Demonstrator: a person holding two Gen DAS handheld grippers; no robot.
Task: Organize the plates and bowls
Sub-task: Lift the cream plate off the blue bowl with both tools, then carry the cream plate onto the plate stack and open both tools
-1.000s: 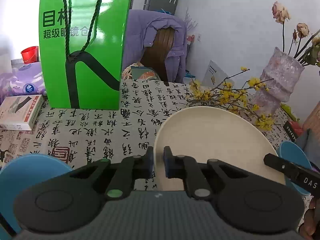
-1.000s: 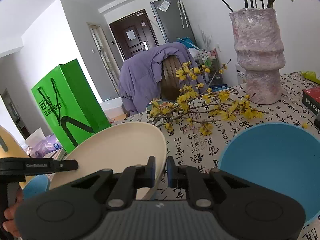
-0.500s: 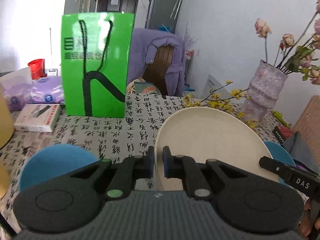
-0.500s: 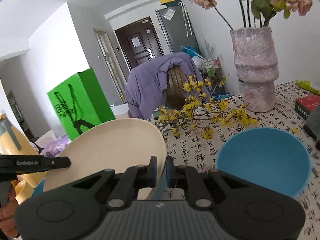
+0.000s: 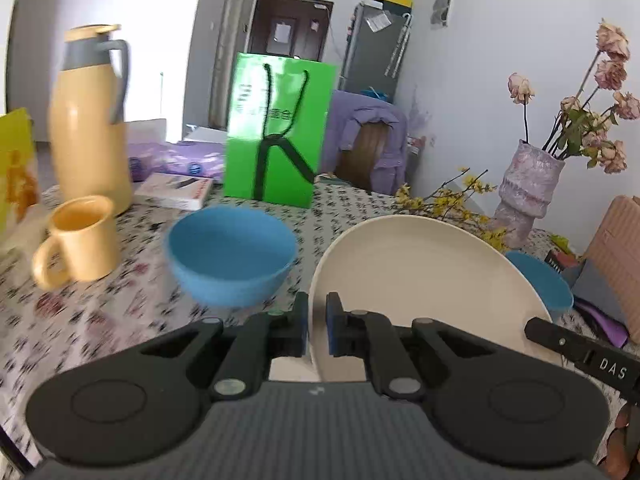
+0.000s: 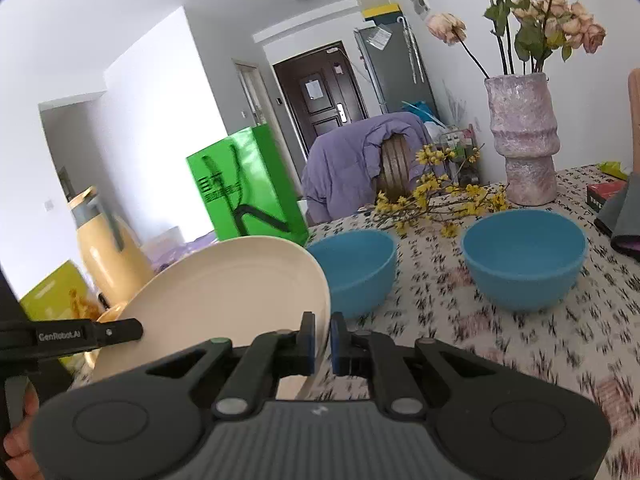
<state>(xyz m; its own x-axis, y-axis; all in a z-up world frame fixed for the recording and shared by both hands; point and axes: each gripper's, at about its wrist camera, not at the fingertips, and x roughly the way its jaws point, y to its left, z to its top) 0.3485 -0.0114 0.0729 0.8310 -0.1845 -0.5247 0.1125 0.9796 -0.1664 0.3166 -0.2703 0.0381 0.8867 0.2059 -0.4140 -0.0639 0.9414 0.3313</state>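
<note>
A cream plate (image 5: 420,280) (image 6: 224,292) hangs above the table, held by both grippers. My left gripper (image 5: 317,326) is shut on the plate's left rim. My right gripper (image 6: 322,338) is shut on its right rim. One blue bowl (image 5: 230,254) (image 6: 354,268) stands on the patterned tablecloth just beyond the plate. A second blue bowl (image 6: 524,258) (image 5: 540,284) stands further right, partly hidden behind the plate in the left wrist view.
A yellow mug (image 5: 78,242) and a tall yellow thermos (image 5: 90,120) stand at the left. A green paper bag (image 5: 276,132), a box (image 5: 176,190), a vase (image 6: 524,140) with flowers and a yellow-blossom branch (image 6: 436,204) stand behind the bowls. A jacket-draped chair (image 6: 368,164) is beyond the table.
Both grippers have carried the plate back and left along the table and a little up. The thermos, the mug and both blue bowls have come into view.
</note>
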